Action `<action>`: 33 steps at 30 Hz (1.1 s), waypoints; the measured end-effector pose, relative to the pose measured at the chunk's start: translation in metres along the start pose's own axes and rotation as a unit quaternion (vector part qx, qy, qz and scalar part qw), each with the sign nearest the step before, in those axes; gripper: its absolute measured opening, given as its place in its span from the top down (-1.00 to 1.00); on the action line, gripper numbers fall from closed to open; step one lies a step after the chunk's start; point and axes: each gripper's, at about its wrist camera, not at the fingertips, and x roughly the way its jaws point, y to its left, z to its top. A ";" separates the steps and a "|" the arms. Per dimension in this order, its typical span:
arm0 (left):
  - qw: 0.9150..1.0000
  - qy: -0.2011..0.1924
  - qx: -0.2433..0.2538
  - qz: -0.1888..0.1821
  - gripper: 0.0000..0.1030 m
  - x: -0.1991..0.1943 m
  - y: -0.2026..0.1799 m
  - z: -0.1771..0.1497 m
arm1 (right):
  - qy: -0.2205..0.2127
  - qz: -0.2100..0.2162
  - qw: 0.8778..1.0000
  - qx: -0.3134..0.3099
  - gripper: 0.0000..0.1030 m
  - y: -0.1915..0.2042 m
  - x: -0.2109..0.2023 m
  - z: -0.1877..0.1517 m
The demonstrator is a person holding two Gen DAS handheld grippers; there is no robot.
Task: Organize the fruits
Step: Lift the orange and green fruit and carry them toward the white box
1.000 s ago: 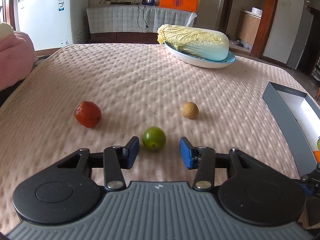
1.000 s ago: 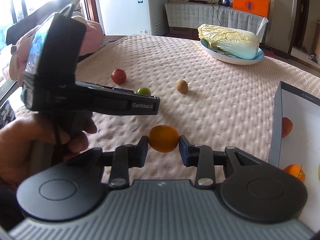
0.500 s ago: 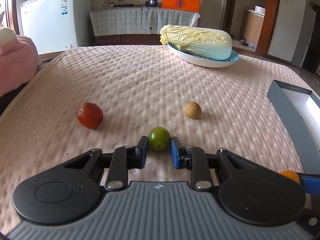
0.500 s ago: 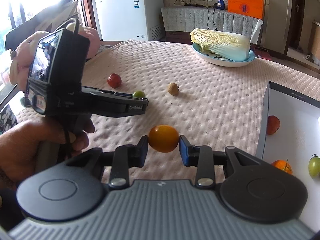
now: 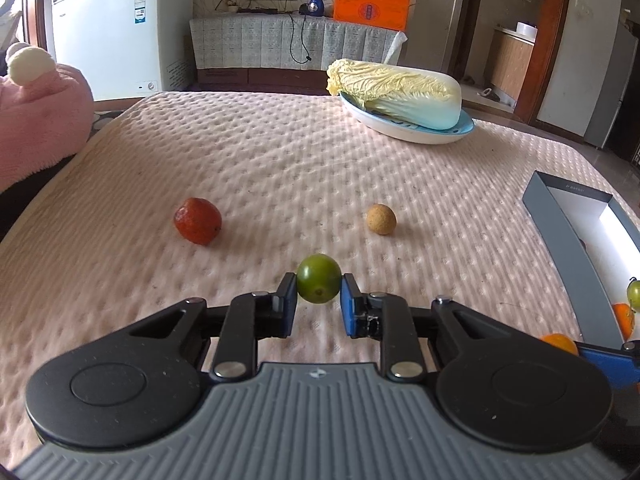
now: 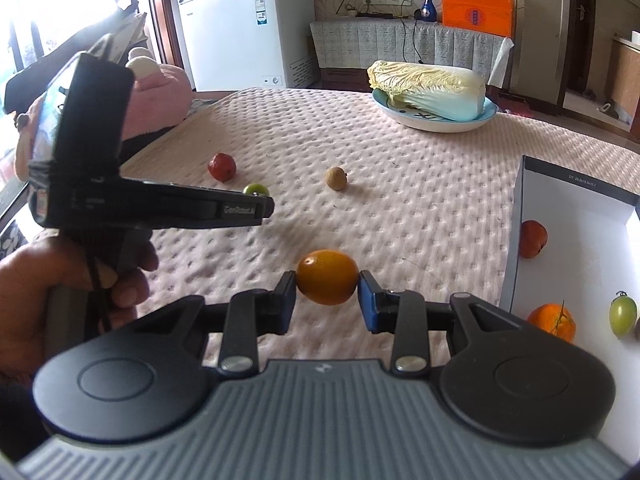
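Pink dimpled quilted cloth (image 5: 280, 168) covers the table in the left wrist view. The left gripper (image 5: 319, 300) has its blue pads pressed on a small round green fruit (image 5: 319, 283), clamped between them. Beyond it lie a wrinkled red fruit (image 5: 197, 221) to the left and a small tan round fruit (image 5: 381, 219) to the right, well apart. A pale napa cabbage (image 5: 396, 94) rests on a white oval plate (image 5: 404, 133) at the far side. A grey-walled open box (image 5: 568, 248) sits at the right edge.

From the right wrist view, the right gripper (image 6: 327, 294) is clamped on a smooth orange round fruit (image 6: 327, 277), held just beside the box's near wall. Inside the box lie a red fruit (image 6: 533, 238), an orange with stem (image 6: 552, 322) and a greenish tomato (image 6: 622, 314). A hand (image 6: 48, 292) grips the left tool.
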 end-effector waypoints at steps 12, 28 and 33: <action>1.000 -0.017 -0.013 0.004 0.48 -0.048 -0.004 -0.010 | -0.014 0.001 1.000 -0.003 0.29 0.012 -0.020 -0.009; 1.000 -0.018 -0.006 -0.013 0.47 -0.081 -0.038 -0.026 | -0.031 0.008 0.999 0.001 0.29 0.008 -0.050 -0.021; 1.000 -0.010 -0.005 -0.010 0.47 -0.072 -0.042 -0.022 | -0.033 0.003 0.999 0.003 0.29 -0.002 -0.053 -0.021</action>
